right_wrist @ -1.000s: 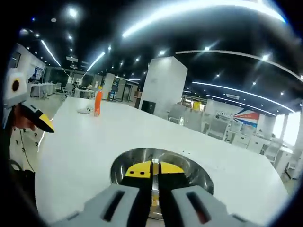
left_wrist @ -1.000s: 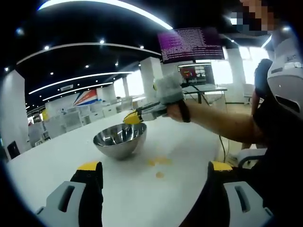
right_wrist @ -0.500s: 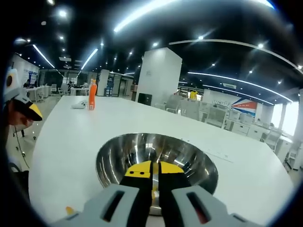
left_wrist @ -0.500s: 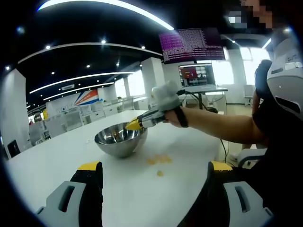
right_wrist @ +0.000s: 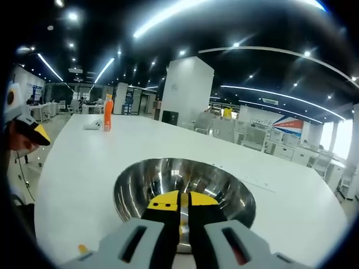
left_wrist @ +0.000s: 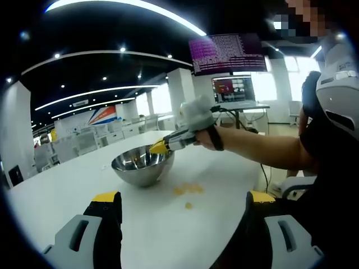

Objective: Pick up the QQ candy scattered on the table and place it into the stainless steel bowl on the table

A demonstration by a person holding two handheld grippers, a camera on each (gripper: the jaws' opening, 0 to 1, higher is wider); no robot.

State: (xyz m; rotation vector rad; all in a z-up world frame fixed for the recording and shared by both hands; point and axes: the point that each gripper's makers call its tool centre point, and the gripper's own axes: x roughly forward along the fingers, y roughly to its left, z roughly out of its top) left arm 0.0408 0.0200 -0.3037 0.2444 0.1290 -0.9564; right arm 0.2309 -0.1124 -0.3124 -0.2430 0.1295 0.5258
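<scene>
While the right claw (right_wrist: 180, 197) hangs over the steel bowl (right_wrist: 185, 182), jaws together on what looks like a yellow candy, the drop is due: part them. Loose candies (left_wrist: 188, 190) lie right of the bowl; the left claw (left_wrist: 182, 203) waits apart.

right gripper (left_wrist: 159, 147) over steel bowl (left_wrist: 142, 166), candies (left_wrist: 189, 190) on table (left_wrist: 61, 190)

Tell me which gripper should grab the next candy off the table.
Left. The left gripper is open and faces the loose candies on the table. The right gripper is shut over the bowl.
</scene>
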